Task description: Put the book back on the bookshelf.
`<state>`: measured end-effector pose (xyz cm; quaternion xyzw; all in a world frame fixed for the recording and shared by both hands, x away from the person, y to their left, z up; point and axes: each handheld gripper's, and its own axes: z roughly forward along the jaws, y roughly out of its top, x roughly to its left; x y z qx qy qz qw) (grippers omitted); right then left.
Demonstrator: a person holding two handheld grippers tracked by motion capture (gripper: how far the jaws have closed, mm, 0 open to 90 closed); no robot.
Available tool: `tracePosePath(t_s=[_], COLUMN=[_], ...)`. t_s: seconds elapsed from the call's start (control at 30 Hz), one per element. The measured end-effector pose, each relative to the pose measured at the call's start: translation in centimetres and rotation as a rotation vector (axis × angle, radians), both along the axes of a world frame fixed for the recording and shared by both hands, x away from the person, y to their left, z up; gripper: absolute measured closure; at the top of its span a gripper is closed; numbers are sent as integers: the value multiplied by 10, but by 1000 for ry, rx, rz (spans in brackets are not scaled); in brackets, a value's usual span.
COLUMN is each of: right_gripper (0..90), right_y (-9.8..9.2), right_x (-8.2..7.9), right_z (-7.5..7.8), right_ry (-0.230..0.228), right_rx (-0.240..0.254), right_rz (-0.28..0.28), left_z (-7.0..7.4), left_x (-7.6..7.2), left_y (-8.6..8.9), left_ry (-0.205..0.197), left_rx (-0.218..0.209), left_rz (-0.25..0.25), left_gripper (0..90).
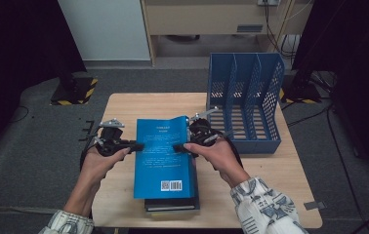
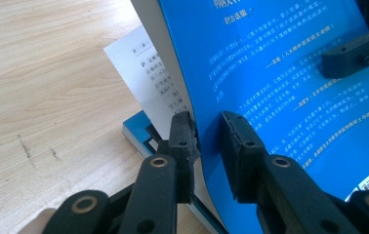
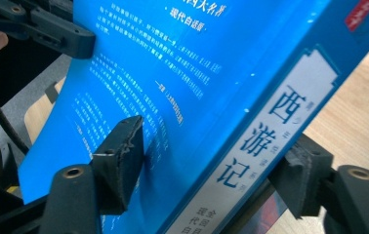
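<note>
Book [image 1: 163,158], blue, sits raised over a darker book [image 1: 172,204] at the table's [image 1: 280,173] near edge, long axis running near-to-far, left gripper [image 1: 134,145] clamped on its left edge, right gripper [image 1: 178,147] straddling its spine, bare wood either side.

lower books [image 1: 172,204] mostly covered, titles unreadable

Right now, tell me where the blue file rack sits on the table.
In the high view, the blue file rack stands at the table's far right corner, just beyond the right gripper and right of the blue book.
</note>
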<state>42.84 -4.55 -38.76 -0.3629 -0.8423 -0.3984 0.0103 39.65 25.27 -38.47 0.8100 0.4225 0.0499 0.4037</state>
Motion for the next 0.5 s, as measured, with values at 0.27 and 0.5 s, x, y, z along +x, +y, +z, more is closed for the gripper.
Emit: tracePosePath(t_s=[0.27, 0.5], right_gripper=[409, 448], right_y=[0, 0], right_x=[1, 1], right_z=[14, 28], right_ry=[-34, -74], right_rx=[7, 11], right_rz=[0, -5], left_z=[10, 22], left_x=[1, 4], left_y=[1, 1], left_ry=[-19, -45], left_rx=[-2, 11], left_rz=[-1, -3], left_gripper=[755, 760])
